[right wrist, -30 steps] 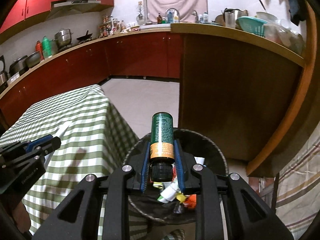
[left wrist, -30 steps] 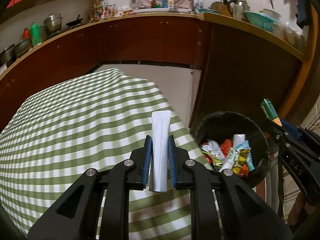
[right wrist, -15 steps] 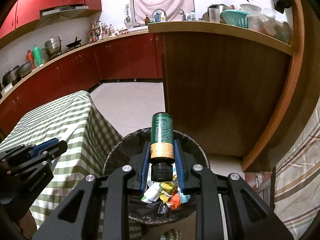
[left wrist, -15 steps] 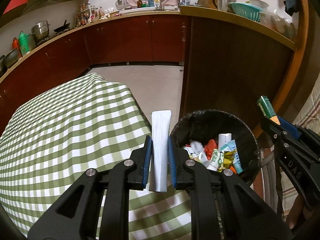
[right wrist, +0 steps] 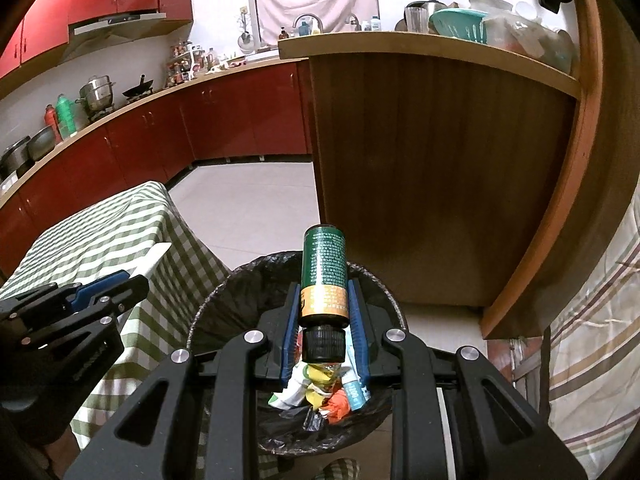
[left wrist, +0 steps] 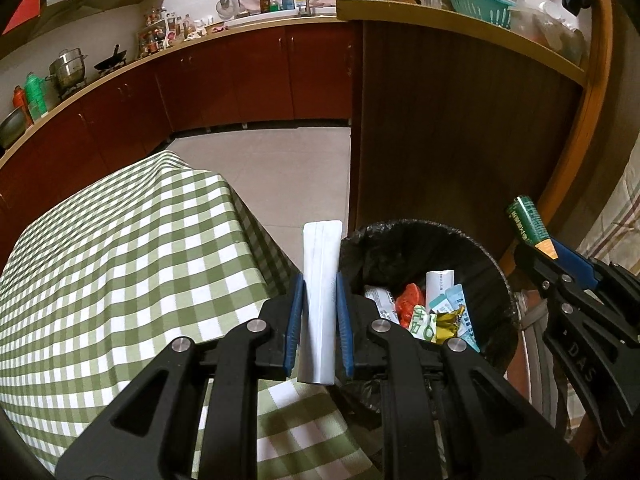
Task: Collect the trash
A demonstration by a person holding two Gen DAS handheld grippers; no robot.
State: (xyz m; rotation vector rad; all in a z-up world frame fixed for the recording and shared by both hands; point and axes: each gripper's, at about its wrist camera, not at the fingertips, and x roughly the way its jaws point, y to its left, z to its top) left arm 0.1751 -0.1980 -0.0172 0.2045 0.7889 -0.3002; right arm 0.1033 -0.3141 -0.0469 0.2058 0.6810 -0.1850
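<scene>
Green bottle (right wrist: 323,276) sits clamped in the right tongs (right wrist: 323,312) over the black trash bin (right wrist: 224,300); left tongs (left wrist: 318,308) grip a white paper strip (left wrist: 320,280) above the checkered bench (left wrist: 120,264), left of the bin.

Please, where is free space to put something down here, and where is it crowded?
The checked tablecloth left of the bin shows bare. The floor between table and cabinets is open too. The bin's bottom is crowded with wrappers; the far counter is cluttered.
</scene>
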